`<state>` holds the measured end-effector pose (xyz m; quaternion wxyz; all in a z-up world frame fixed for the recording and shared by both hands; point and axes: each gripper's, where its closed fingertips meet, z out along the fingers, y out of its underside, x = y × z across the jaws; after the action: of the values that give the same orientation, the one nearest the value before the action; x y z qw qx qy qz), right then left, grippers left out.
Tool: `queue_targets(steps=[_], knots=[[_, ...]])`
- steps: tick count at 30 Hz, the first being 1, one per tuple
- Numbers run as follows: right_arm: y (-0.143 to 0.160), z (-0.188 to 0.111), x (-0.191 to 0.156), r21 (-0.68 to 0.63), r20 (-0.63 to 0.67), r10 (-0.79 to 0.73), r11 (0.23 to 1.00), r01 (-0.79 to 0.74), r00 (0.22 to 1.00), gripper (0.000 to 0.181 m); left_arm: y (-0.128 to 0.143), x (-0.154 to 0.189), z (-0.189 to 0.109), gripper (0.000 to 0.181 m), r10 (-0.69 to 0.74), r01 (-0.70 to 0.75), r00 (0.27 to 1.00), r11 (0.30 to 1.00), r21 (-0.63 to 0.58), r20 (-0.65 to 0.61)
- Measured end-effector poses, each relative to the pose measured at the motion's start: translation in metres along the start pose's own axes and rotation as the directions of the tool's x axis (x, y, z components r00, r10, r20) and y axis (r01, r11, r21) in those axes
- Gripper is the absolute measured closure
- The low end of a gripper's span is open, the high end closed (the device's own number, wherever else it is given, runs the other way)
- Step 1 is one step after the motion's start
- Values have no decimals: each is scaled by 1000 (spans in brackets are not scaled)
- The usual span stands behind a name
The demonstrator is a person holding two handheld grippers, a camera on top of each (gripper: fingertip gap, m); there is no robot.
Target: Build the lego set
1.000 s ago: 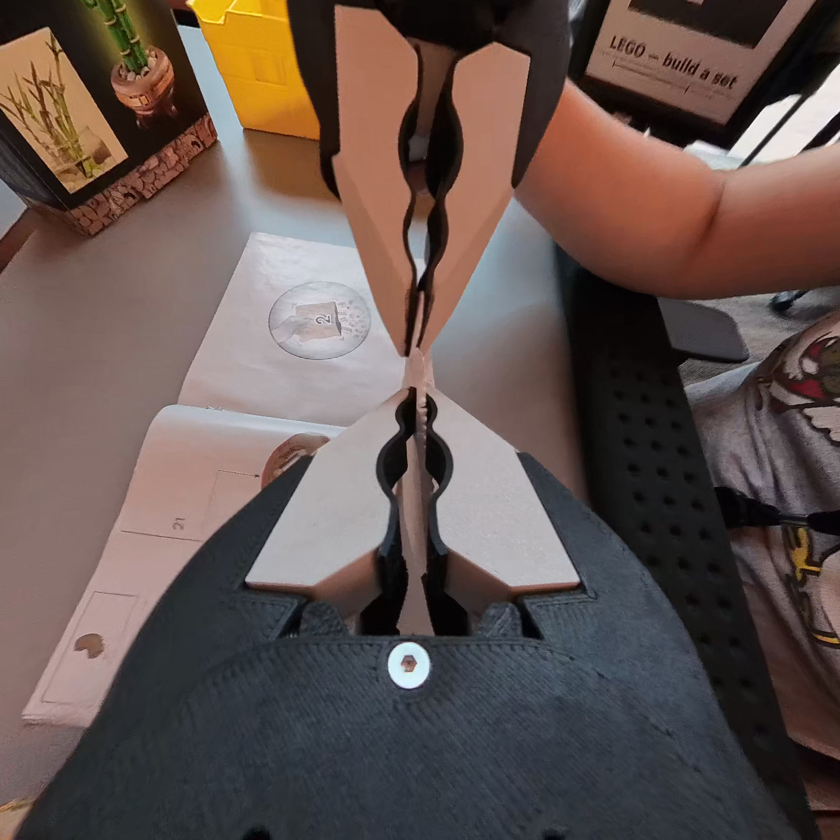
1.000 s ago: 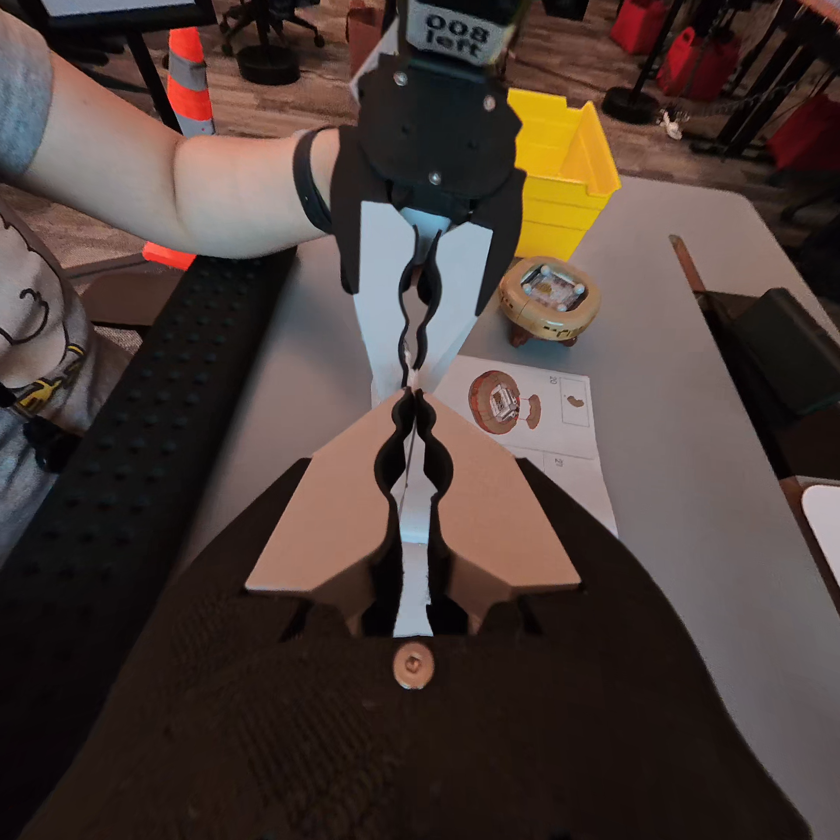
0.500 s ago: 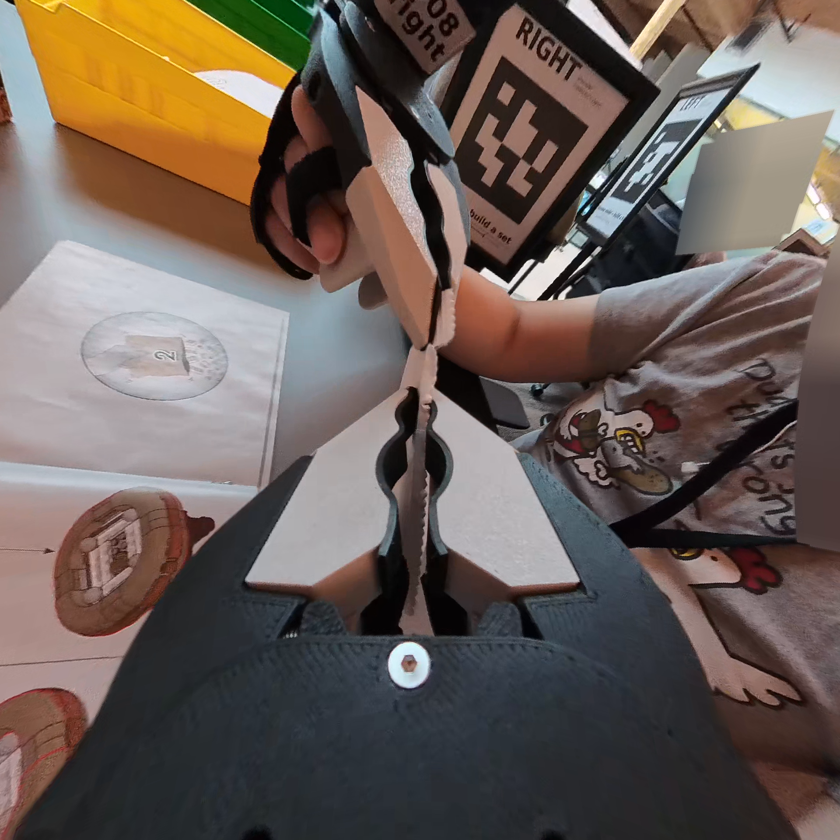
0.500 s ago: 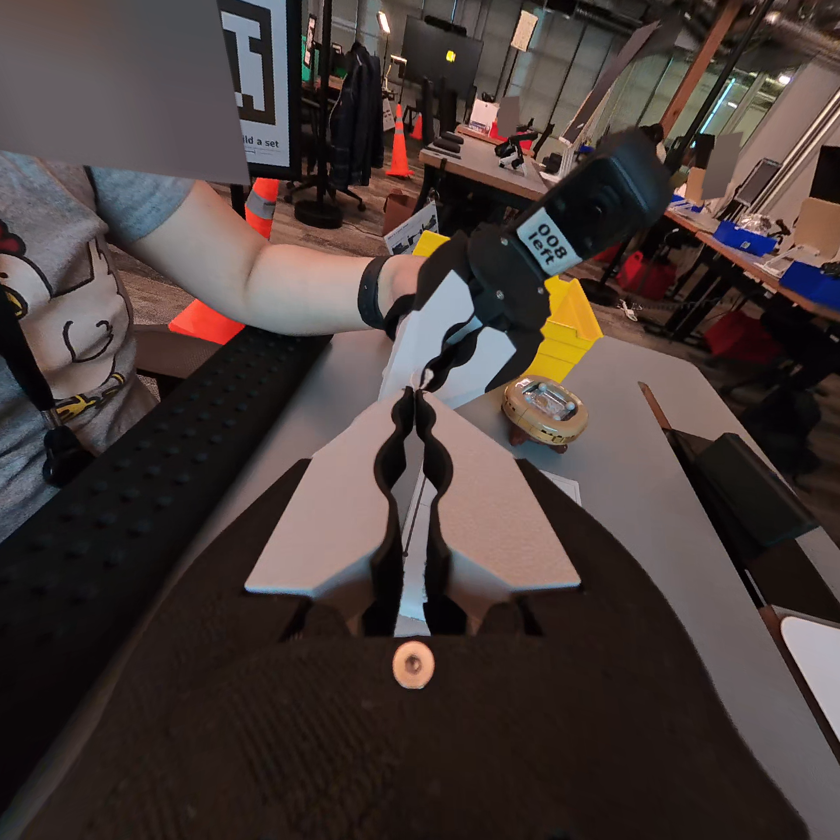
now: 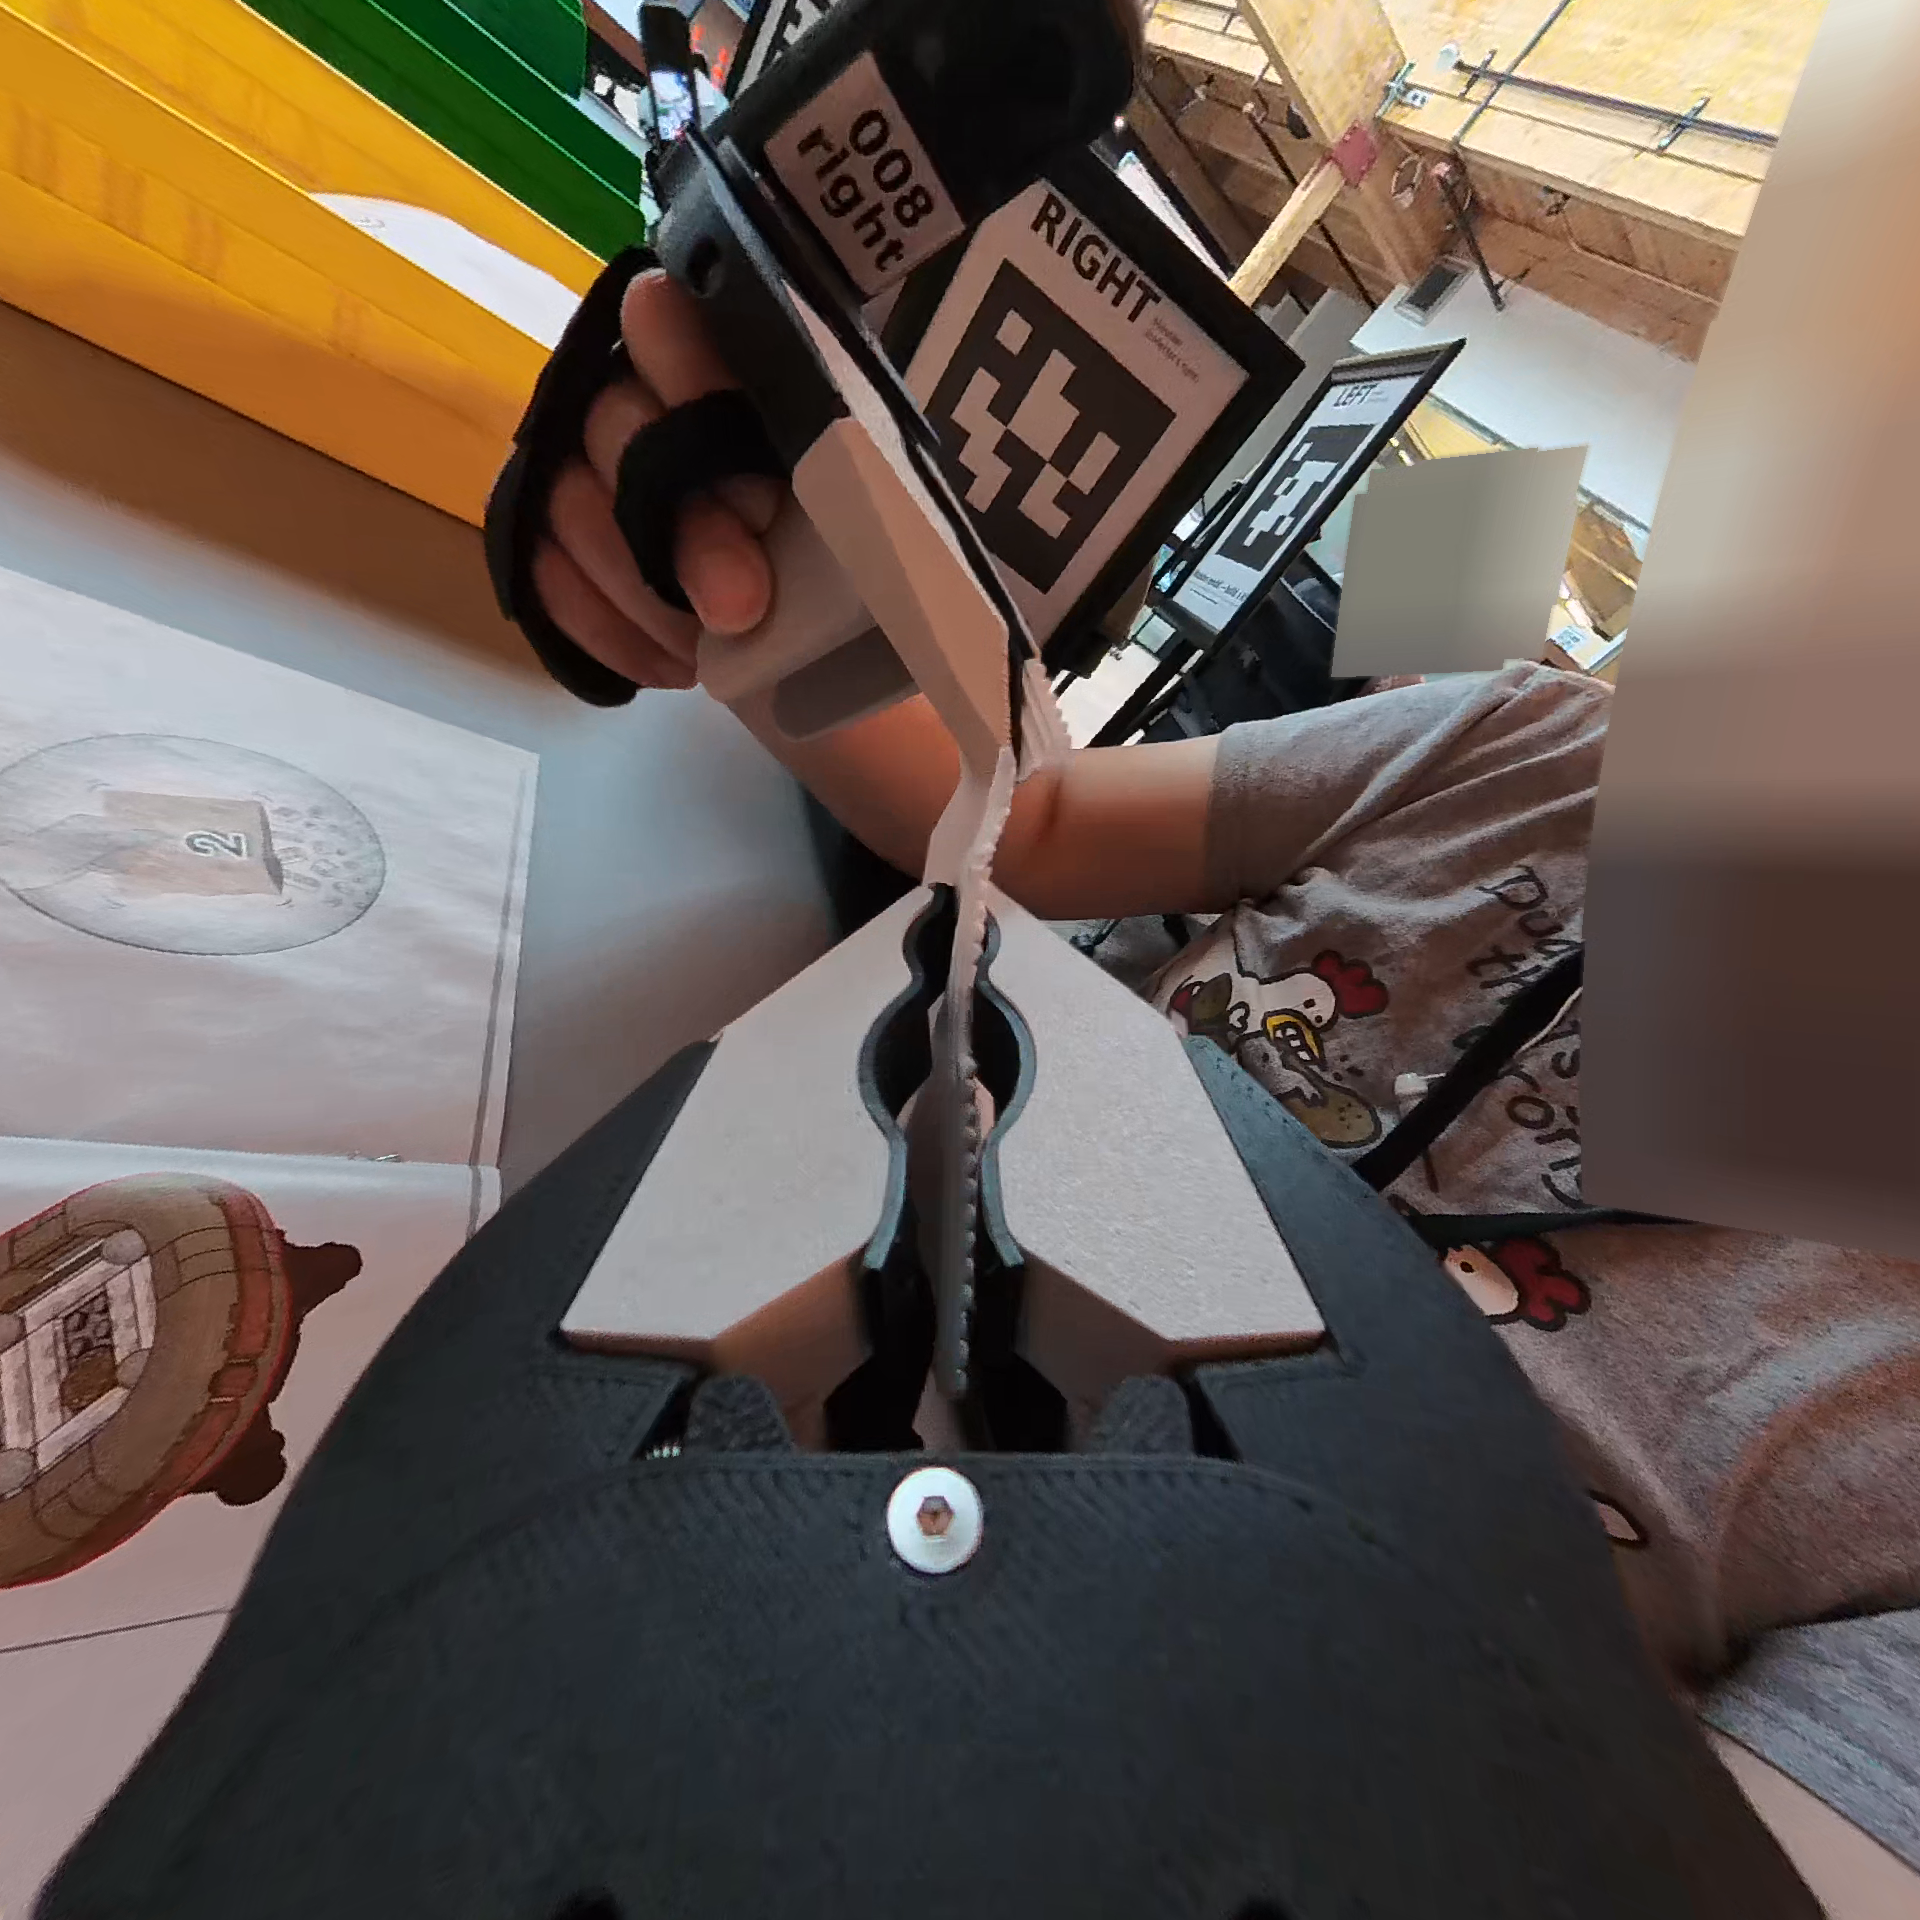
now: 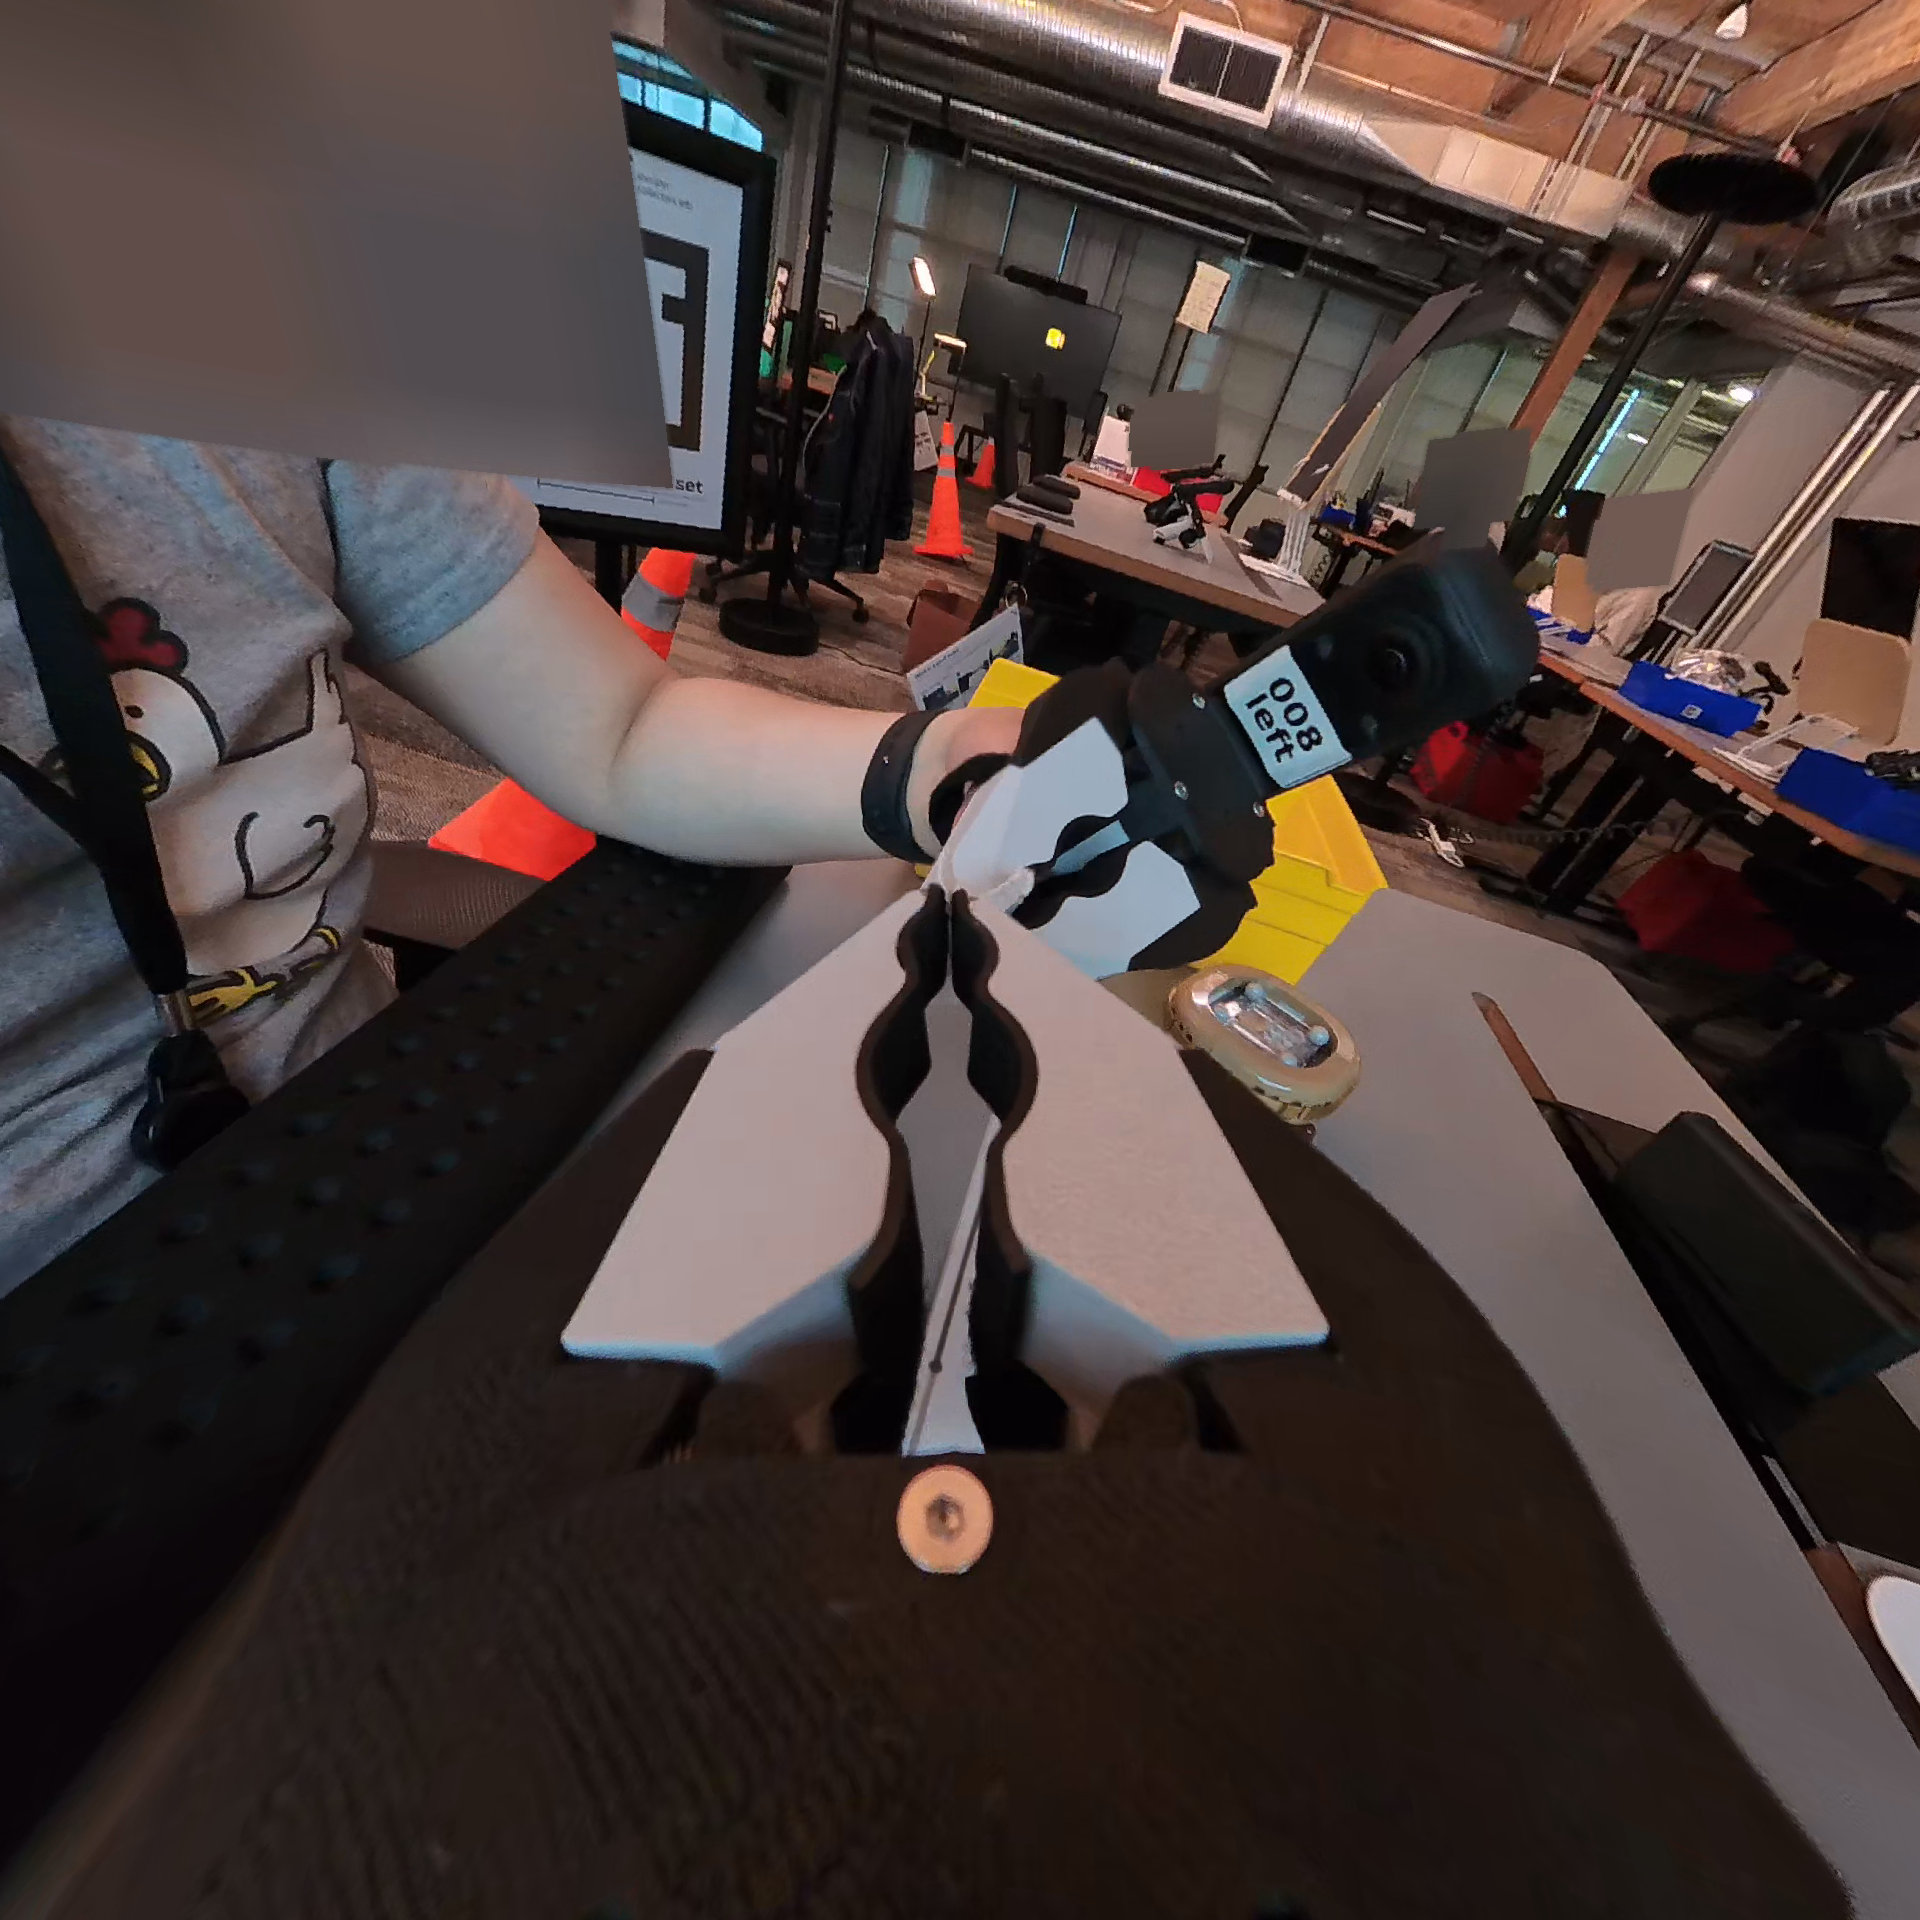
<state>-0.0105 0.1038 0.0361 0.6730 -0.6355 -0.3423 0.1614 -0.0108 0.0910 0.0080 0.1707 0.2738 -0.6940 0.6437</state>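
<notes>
Both grippers are shut on one white paper parts bag (image 5: 971,831) with a serrated edge, held up above the table. In the left wrist view my left gripper (image 5: 961,906) pinches the bag's near end. The right gripper (image 5: 1016,727) clamps its far end, with a short twisted strip of bag between the tips. In the right wrist view my right gripper (image 6: 948,906) holds the bag (image 6: 948,1309) between its fingers. The left gripper (image 6: 961,868) meets it tip to tip. A tan round lego pot (image 6: 1262,1039) stands on the table behind.
The open instruction booklet (image 5: 260,987) lies on the grey table (image 5: 665,831) at the left. A yellow bin (image 5: 260,291) stands at the back and also shows in the right wrist view (image 6: 1314,862). A black perforated strip (image 6: 364,1143) runs along the table edge by the person.
Both grippers rose and tilted up from the table, still shut on the bag. Their tips drew slightly apart, and the right gripper twisted sideways relative to the left.
</notes>
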Motion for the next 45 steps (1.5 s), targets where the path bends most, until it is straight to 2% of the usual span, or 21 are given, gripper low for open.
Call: queue_targets(steps=[3,8,15,16,29,45], knots=[[-3,0,1,18,-4,12,1000,-12,1000,181,-2,5,-1,181,-7,8,999,1000,21,-43],[-2,-1,0,26,15,39,999,-40,999,181,-1,8,3,181,109,-109,994,994,7,-1],[8,1,-3,-39,14,24,999,-24,1000,181,-7,3,5,177,48,-46,998,996,71,-27],[7,0,-3,-32,12,20,999,-20,1000,181,-8,2,5,181,40,-39,999,996,74,-24],[-11,2,-9,62,4,-27,998,27,1000,181,-17,17,2,181,-7,16,996,994,105,-89],[-16,3,-11,31,-108,-105,994,109,989,181,-20,22,0,181,-57,77,986,988,131,-155]])
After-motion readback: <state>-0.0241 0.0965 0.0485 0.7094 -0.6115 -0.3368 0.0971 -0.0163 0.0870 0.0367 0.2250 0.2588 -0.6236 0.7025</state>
